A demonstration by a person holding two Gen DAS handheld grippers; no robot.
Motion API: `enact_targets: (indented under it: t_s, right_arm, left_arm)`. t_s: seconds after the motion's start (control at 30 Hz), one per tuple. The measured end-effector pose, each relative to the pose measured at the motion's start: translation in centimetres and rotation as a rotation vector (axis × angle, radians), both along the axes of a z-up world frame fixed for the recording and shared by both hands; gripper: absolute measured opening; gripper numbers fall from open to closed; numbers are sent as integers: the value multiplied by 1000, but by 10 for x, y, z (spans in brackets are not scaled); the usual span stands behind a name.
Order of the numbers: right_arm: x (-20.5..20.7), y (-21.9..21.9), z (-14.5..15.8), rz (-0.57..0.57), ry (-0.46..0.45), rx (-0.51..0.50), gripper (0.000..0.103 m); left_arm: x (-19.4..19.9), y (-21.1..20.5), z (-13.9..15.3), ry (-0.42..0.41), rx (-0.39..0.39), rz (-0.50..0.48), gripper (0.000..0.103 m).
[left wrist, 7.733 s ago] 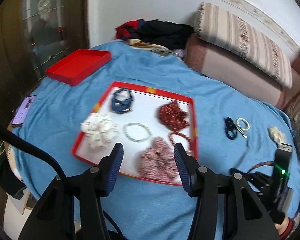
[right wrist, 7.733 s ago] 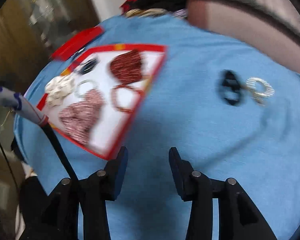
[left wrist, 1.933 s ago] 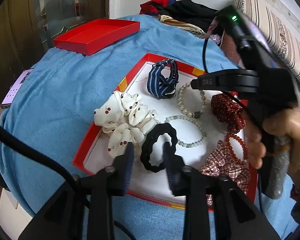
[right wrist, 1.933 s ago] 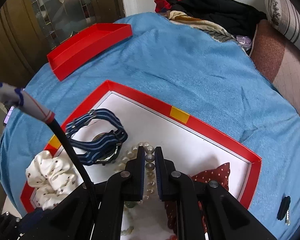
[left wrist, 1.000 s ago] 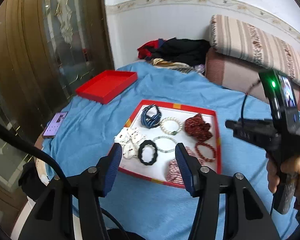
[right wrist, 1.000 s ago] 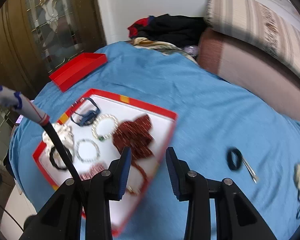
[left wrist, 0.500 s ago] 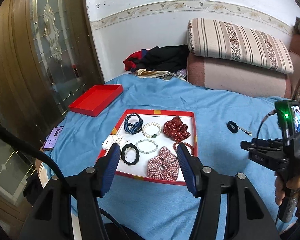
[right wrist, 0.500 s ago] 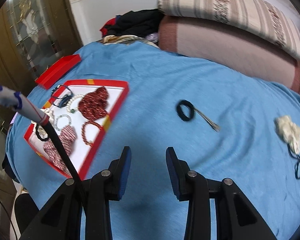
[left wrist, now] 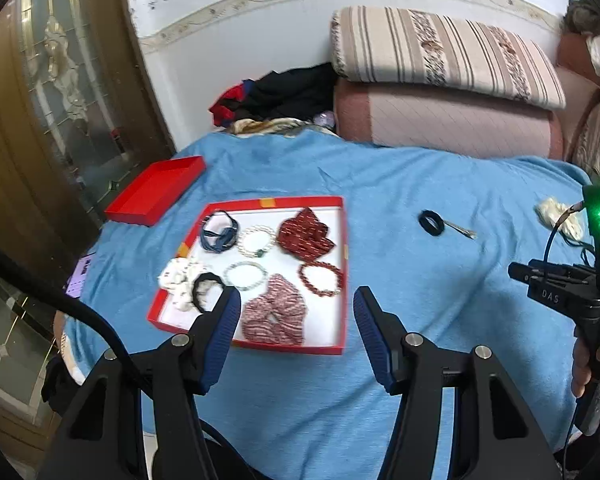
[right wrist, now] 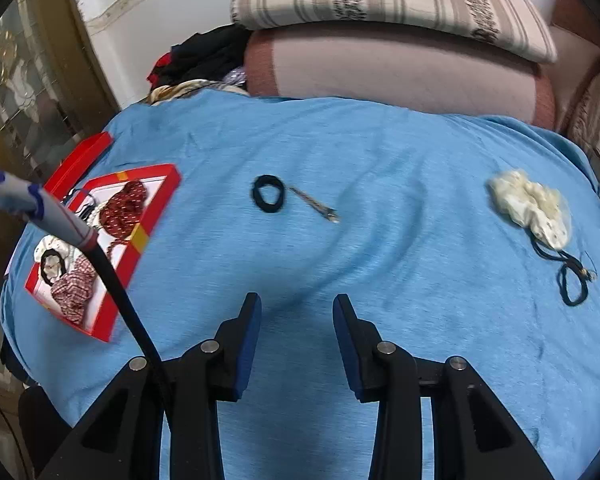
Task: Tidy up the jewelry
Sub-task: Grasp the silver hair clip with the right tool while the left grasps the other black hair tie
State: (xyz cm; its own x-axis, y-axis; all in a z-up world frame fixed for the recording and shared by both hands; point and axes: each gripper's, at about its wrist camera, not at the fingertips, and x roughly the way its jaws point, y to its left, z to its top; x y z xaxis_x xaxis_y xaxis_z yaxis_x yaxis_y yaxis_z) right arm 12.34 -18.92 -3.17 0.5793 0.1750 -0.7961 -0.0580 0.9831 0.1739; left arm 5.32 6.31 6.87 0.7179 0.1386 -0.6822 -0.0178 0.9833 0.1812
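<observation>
Red lid (left wrist: 154, 191): far left on the blue cloth (left wrist: 420, 168), apart from the tray.
Red tray (left wrist: 343, 264): holds watch strap, bracelets, scrunchies.
Left gripper (left wrist: 296, 320): jaws apart, nothing between them, above the tray's near edge.
Black hair tie (right wrist: 267, 193): on the cloth, hairpin (right wrist: 314, 204) just beside.
Right gripper (right wrist: 296, 322): jaws parted, empty.
White scrunchie (right wrist: 530, 208): far right.

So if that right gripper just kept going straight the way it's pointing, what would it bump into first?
Most likely just the blue blanket. The right gripper has open, empty fingers angled down at bare cloth. The black hair tie and the hair clip beside it lie farther ahead, slightly left, though depth is hard to judge.
</observation>
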Motion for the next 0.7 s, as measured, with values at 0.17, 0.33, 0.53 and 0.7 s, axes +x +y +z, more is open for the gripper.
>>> enact_targets:
  t_s: [0.17, 0.33, 0.53, 0.7]
  right_arm:
    - [-1, -21, -5, -36, 6, 14, 41]
    - [3, -43, -9, -72, 14, 28, 41]
    - [19, -54, -16, -74, 22, 54, 41]
    - [49, -41, -28, 0, 37, 53, 41]
  left_arm:
    - [11, -19, -10, 43, -2, -36, 58]
    - [26, -26, -21, 76, -30, -51, 58]
    - [56, -28, -44, 144, -106, -54, 58]
    - [74, -28, -63, 176, -146, -50, 58]
